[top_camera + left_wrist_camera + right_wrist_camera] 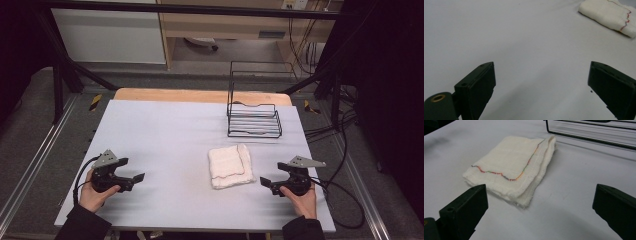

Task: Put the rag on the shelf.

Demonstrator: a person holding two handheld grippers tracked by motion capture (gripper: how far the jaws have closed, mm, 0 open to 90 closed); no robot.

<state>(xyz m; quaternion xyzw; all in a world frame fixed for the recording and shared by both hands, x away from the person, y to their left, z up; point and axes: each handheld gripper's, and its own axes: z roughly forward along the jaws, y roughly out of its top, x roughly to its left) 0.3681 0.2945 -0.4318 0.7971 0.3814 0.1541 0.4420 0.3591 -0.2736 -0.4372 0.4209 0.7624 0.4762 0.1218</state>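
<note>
Two hands low at the near edge of the tabletop [165,125], dark sleeves entering from the bottom of the high view. Left hand [95,196] wrapped around the left gripper [136,177], knuckles down near the front-left corner, jaws pointed toward the middle of the tabletop. Jaws spread wide in the left gripper view [541,82] — nothing between them, only bare white surface. Right hand [301,197] mirrored on the other side, gripping the right gripper [266,183] with its jaws aimed leftward at the folded cloth [230,166]. Jaws likewise wide apart in the right gripper view [539,207], holding nothing, clear of the cloth's near corner.

Folded cloth [511,167] flat on the tabletop right of centre, just beside the right gripper and well apart from the left one. White, folded in layers, with a wavy line of multicoloured stitching across its top. Seen far off at the upper right corner of the left gripper view [609,15].

Black wire rack [254,112] upright beyond the cloth near the far right edge, its lower bar crossing the top of the right gripper view [594,137].

White covering over a wooden tabletop, a strip of bare wood along the far side. Black frame struts around it, grey carpeted floor, cables trailing at the right, pale cabinets behind.
</note>
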